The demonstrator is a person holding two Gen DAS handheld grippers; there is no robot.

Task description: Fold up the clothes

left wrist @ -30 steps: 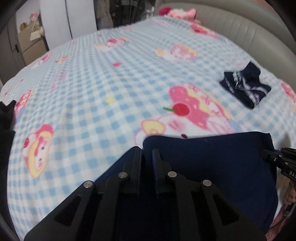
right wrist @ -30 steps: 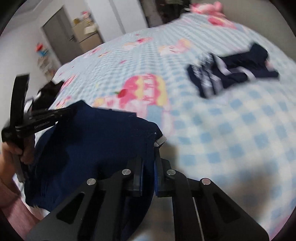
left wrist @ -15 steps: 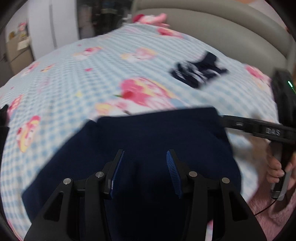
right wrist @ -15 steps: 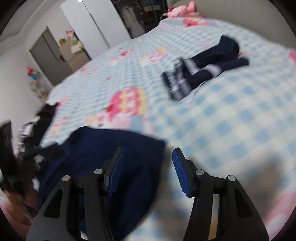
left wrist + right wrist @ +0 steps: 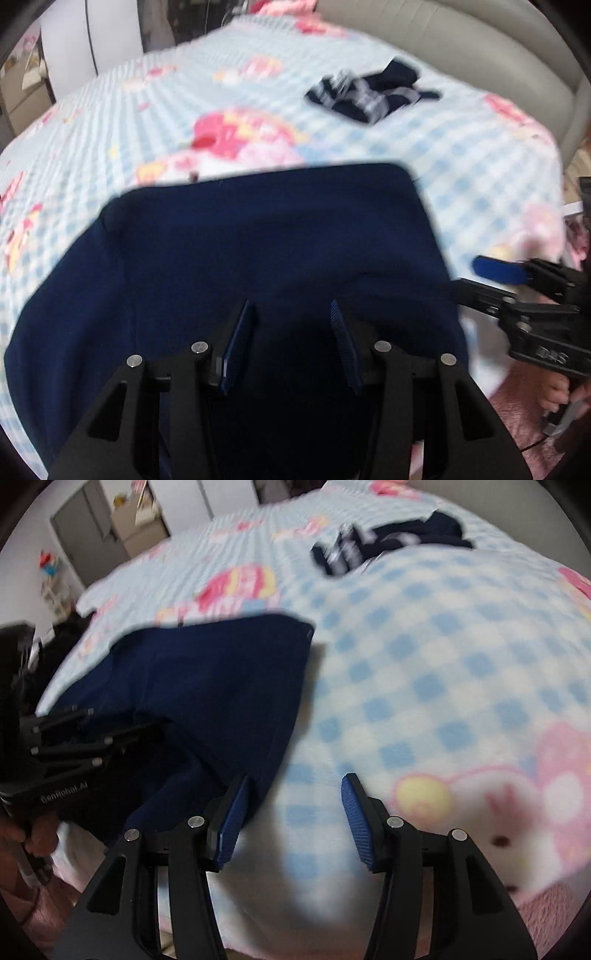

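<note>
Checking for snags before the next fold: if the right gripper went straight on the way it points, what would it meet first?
Probably bare checked blanket. The right gripper, jaws open, has the navy garment's edge beside its left finger; the striped clothing lies farther on. Depth is unclear.

Navy garment point(image 5: 258, 240) matt smooth cloth; checked blanket point(image 5: 424, 672) fluffy fleece

My left gripper point(image 5: 291, 332): jaws spread, nothing between the pads. My right gripper point(image 5: 291, 812): jaws spread, empty; seen from the left camera at 3 o'clock, hand point(image 5: 557, 395) on its handle.
</note>
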